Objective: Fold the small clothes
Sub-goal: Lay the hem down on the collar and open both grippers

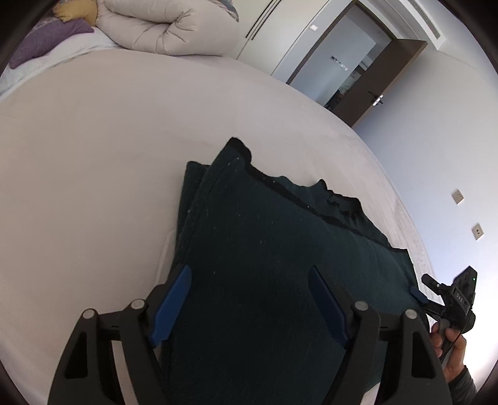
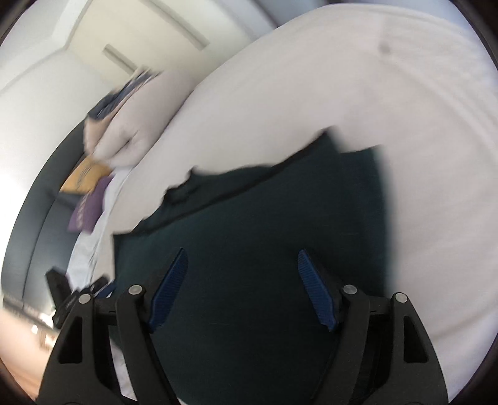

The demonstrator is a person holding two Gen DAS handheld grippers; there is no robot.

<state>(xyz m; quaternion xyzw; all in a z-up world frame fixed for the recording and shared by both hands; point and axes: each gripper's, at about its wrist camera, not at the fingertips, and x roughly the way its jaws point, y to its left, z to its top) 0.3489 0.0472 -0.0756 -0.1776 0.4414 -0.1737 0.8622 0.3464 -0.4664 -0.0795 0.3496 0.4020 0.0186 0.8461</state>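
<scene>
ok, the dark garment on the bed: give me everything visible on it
The garment is dark green, a knit by its look, with a black-trimmed edge and pale lint specks. It lies flat on the bed, already folded: an upper layer sits askew over a lower one that peeks out at its left. Both the left gripper and right gripper hover open above it, gripping nothing.

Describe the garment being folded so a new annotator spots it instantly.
Start from the wide pale bed; a puffy cream duvet and purple pillow sit bunched at its far end. The dark green garment lies flat near the right edge, partly folded, under both open tools. It is the only dark, flat item on the sheet.
</scene>
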